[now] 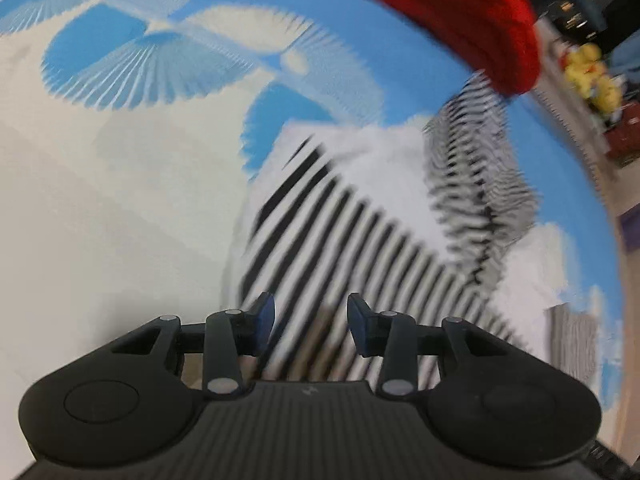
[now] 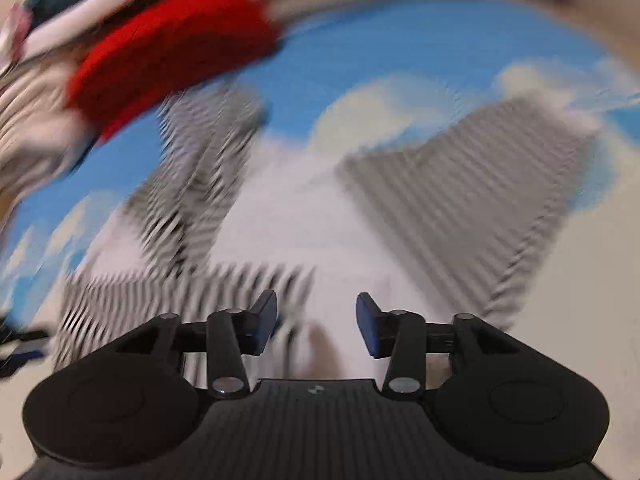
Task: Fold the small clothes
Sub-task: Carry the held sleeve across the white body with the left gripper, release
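Note:
A small white top with black stripes [image 1: 360, 216] lies spread on the blue and white patterned sheet [image 1: 120, 60]. One finely striped sleeve [image 1: 476, 168] runs up toward a red garment [image 1: 460, 12]. My left gripper [image 1: 312, 322] hovers over the striped hem, open, with nothing pinched between its fingers. The right wrist view is blurred. It shows the same top [image 2: 280, 208], its striped sleeve [image 2: 200, 168] and a grey ribbed sleeve [image 2: 480, 184]. My right gripper [image 2: 316, 322] is open above the top's near edge, and the red garment [image 2: 172, 48] lies at the upper left.
Yellow soft objects [image 1: 592, 76] and dark clutter sit beyond the sheet's right edge. In the right wrist view a blurred heap of other clothes [image 2: 24, 120] lies at the far left beside the red garment. Bare sheet [image 2: 580, 280] stretches to the right.

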